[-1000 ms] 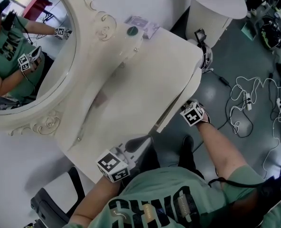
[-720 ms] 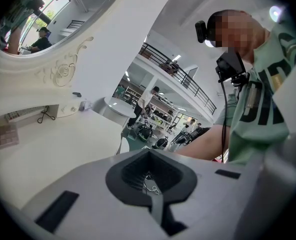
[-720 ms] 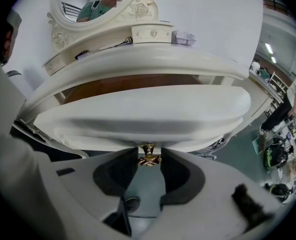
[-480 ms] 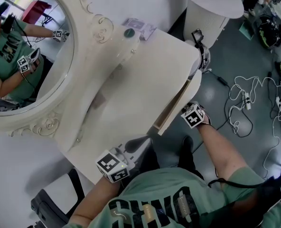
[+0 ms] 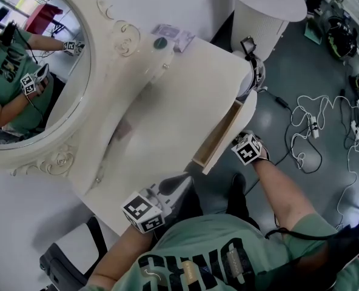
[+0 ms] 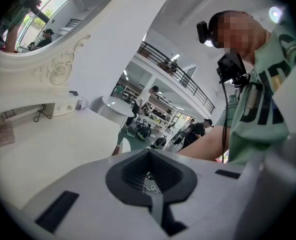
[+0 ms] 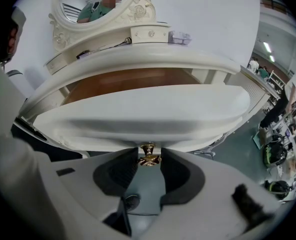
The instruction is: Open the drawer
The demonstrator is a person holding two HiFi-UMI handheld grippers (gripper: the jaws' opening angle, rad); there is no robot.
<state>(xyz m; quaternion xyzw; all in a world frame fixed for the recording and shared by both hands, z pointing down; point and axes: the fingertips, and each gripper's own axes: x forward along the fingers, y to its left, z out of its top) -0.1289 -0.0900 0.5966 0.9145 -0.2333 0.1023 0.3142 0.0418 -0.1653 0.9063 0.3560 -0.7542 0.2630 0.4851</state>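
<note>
Grey-green flooring [image 5: 288, 71] strewn with white cables [image 5: 325, 126] lies beyond a cream dressing table [image 5: 185, 96] with a carved oval mirror [image 5: 28, 71]. Its shallow cream drawer [image 5: 219, 139], brown wood inside, stands partly pulled out from under the tabletop's front edge. The right gripper [image 7: 149, 166] points steeply down at the drawer front with its jaws closed onto the small brass knob [image 7: 149, 156] at the middle of that front, a pad against each side. The left gripper [image 6: 149, 176] sits just beside the table's near edge, jaws together with nothing between them.
</note>
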